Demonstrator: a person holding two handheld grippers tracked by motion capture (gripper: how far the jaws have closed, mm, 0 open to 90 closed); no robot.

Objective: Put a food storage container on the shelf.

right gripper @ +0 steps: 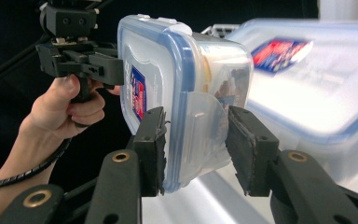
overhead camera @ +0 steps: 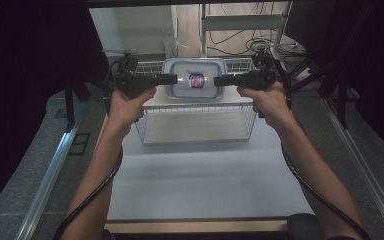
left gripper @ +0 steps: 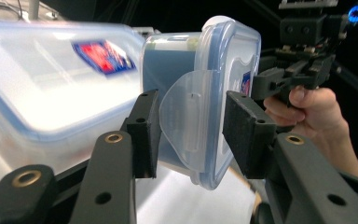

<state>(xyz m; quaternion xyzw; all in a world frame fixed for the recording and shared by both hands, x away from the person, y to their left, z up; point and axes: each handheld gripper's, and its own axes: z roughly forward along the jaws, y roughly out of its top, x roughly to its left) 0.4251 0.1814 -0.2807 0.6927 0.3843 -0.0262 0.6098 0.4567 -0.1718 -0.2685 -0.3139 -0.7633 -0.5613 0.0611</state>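
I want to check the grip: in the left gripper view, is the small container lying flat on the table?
No. The small container stands on edge in the air, its side latch between the left gripper pads.

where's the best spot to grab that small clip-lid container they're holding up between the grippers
Grip the small container at its two short ends, one gripper from each side, jaws straddling the lid rim and the clear latch flap. It is held on edge, lid facing the person, so both ends are exposed. The left gripper and right gripper already bracket those flaps, though whether they pinch is unclear.
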